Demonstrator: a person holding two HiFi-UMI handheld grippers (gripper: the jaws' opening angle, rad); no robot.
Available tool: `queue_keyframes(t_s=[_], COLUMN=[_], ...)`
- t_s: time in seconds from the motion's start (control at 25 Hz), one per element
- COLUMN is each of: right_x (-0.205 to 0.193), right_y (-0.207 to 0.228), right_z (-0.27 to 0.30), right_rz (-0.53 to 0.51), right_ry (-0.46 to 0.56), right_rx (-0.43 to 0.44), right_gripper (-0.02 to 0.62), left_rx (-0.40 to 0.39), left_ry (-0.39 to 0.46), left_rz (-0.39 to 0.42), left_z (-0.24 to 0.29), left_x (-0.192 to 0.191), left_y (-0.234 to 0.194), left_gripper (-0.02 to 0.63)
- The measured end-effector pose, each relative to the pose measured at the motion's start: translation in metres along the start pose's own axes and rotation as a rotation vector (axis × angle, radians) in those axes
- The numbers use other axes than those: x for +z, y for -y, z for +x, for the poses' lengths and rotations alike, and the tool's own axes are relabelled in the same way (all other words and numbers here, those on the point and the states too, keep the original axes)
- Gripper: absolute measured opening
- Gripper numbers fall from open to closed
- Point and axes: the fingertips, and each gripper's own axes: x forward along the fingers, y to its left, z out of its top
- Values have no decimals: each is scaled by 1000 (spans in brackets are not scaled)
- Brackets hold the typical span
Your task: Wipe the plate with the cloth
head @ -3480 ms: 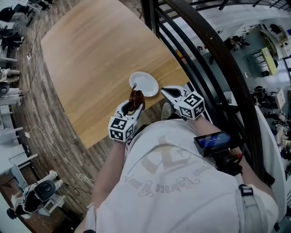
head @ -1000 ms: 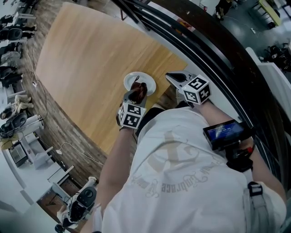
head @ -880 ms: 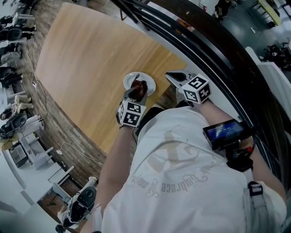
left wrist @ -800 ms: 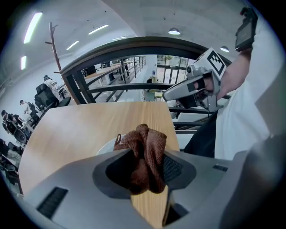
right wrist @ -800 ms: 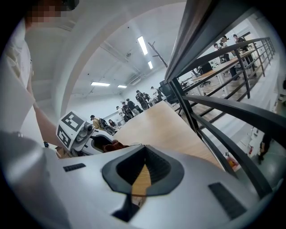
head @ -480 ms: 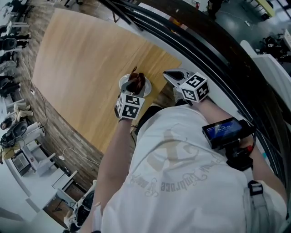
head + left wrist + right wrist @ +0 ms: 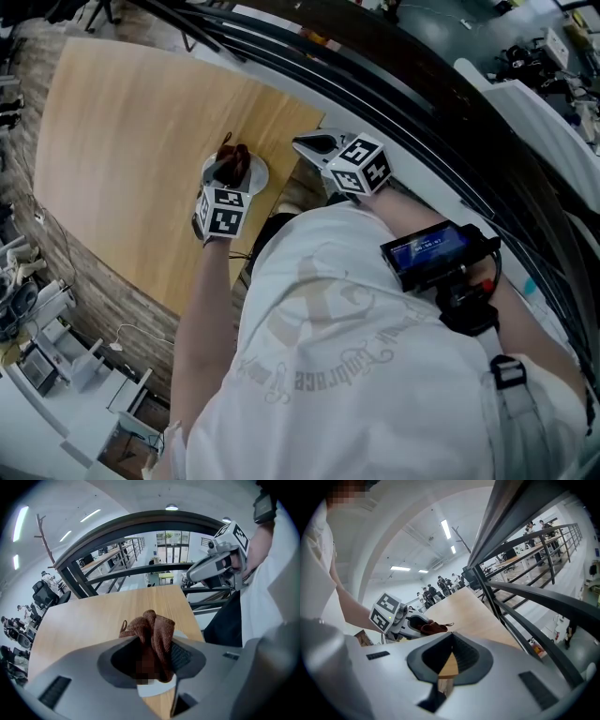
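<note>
Plate [image 7: 258,175] is mostly buried under the cloth [image 7: 236,157] and left gripper [image 7: 227,172]. Only a sliver of rim shows, near the table [image 7: 131,122] edge. Left is clamped on the cloth, which is now on the plate, not at its near edge like before. Right gripper [image 7: 307,143] is pinched closed on nothing.

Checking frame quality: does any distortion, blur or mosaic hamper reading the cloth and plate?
Head view: evenly lit, sharp, cloth and plate small. Left gripper view: fisheye bending, dark corners, mosaic patch over the cloth's lower part. Right gripper view: fisheye too, cloth tiny.
</note>
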Motion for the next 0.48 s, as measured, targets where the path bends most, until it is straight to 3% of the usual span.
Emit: queue_keyframes(t_s=[0.48], right_x=[-7], right_y=[-3], right_z=[0], right_rz=[0], right_ry=[-2], right_rx=[11], right_gripper=[14], left_rx=[18], left_ry=[-71], left_rz=[-85], left_z=[-21], left_x=[-38], left_y=[7], left_gripper=[169])
